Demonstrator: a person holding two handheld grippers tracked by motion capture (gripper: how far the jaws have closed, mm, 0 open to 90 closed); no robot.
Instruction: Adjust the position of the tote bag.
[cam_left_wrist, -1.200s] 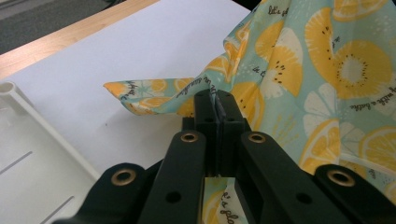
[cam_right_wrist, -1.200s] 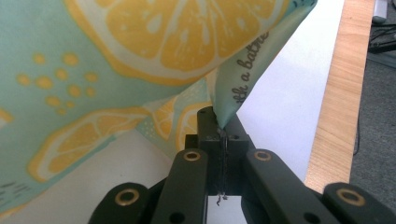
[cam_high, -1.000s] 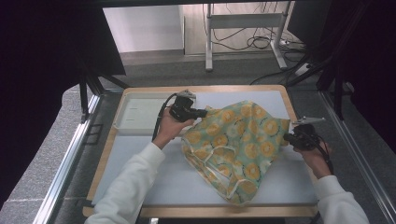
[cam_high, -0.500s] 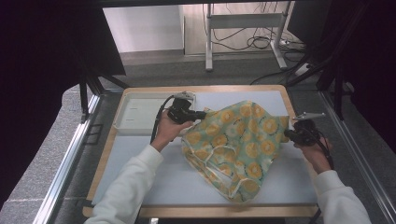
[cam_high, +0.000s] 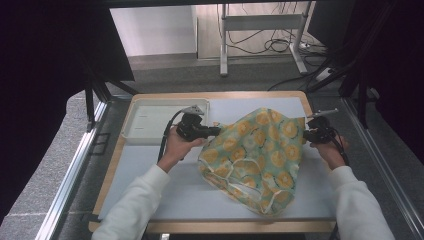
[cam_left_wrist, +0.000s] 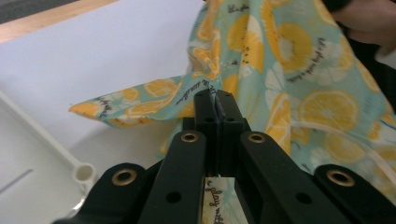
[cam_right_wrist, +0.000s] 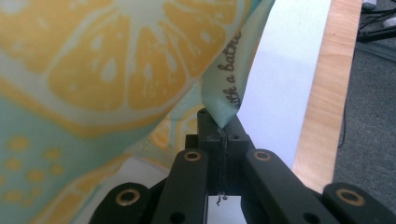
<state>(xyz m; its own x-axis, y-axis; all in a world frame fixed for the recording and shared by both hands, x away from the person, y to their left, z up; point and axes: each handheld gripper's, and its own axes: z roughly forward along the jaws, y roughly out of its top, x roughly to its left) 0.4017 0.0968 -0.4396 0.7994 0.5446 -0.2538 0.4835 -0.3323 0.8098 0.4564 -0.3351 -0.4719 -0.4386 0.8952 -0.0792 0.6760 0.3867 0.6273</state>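
Left gripper (cam_high: 216, 131) and right gripper (cam_high: 305, 135), each clenched on an edge of the mint-green, orange-slice-printed cloth (cam_high: 255, 155), holding it above the white table mat (cam_high: 150, 165).

Table (cam_high: 150, 210): white tray (cam_high: 150, 131), cloth (cam_high: 255, 160).

Cloth (cam_high: 257, 155): pale teal ground, printed with yellow-orange citrus slices and dark script lettering. Beside the cloth: white tray (cam_high: 145, 125), white mat (cam_high: 150, 165), black grippers (cam_high: 212, 131).
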